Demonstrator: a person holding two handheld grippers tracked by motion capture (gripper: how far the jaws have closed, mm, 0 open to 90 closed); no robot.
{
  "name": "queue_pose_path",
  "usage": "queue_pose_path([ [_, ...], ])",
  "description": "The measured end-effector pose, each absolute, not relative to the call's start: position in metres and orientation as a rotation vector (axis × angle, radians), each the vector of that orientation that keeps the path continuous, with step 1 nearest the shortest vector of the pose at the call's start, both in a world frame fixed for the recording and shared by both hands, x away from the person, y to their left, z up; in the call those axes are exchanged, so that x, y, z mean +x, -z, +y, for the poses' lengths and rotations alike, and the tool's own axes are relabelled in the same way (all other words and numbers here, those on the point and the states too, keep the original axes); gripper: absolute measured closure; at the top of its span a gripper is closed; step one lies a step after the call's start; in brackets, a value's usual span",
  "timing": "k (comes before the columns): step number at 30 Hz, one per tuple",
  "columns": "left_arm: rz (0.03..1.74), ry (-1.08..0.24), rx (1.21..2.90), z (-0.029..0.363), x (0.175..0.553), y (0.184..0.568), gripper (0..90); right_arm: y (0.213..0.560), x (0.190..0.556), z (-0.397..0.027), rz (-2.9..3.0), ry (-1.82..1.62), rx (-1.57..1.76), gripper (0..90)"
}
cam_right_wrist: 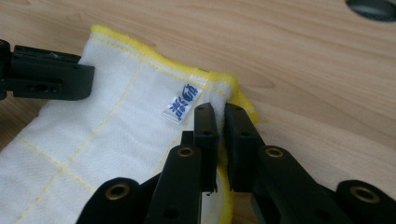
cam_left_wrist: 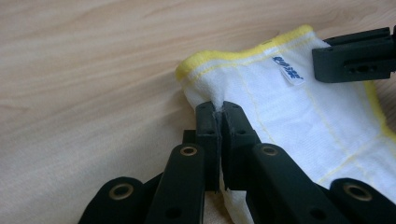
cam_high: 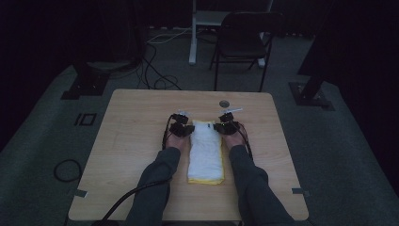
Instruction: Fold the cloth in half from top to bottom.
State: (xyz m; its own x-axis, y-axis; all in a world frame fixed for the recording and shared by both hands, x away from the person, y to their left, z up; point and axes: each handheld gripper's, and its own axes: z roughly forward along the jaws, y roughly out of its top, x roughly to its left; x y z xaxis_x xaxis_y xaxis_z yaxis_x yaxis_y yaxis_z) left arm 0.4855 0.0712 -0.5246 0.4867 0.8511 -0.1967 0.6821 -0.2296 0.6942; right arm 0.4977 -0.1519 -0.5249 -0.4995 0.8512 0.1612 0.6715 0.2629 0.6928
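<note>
Grippers, left gripper (cam_left_wrist: 219, 112) and right gripper (cam_right_wrist: 217, 114), each clamped tight on a far corner of a folded white towel (cam_high: 205, 150), apparently ready to lift and fold it.

A light wooden table (cam_high: 136, 141) carries 1 folded white cloth with yellow edging (cam_high: 205, 153) near its middle

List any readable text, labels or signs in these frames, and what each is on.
Blue print on the small white tag sewn at the towel's yellow edge: too blurred to read in the left gripper view.
The same tag in the right gripper view: blue marks, unreadable.
Nothing else carries text; the table has none.
</note>
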Motion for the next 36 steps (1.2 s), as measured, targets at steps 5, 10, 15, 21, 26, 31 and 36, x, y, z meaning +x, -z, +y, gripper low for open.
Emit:
queue_pose_path([
  [5, 1.246, -0.299, 1.97, 0.072, 0.486, 0.517, 87.5, 0.518, 0.497, -0.153, 2.272, -1.098, 1.404, 85.0],
  [10, 1.223, -0.309, 1.963, 0.073, 0.484, 0.51, 87.4, 0.512, 0.495, -0.155, 2.261, -1.121, 1.387, 85.0],
  [15, 1.173, -0.321, 1.946, 0.073, 0.48, 0.497, 87.4, 0.504, 0.491, -0.161, 2.245, -1.171, 1.372, 85.0],
  [21, 1.128, -0.325, 1.944, 0.073, 0.473, 0.487, 87.3, 0.497, 0.483, -0.167, 2.236, -1.207, 1.333, 84.9],
  [26, 1.099, -0.326, 1.937, 0.077, 0.464, 0.482, 87.3, 0.492, 0.475, -0.17, 2.232, -1.253, 1.318, 84.9],
  [31, 1.074, -0.33, 1.929, 0.079, 0.455, 0.478, 87.2, 0.486, 0.464, -0.171, 2.234, -1.267, 1.277, 84.8],
  [36, 1.052, -0.325, 1.918, 0.082, 0.443, 0.475, 87.1, 0.482, 0.453, -0.171, 2.238, -1.278, 1.242, 84.8],
])
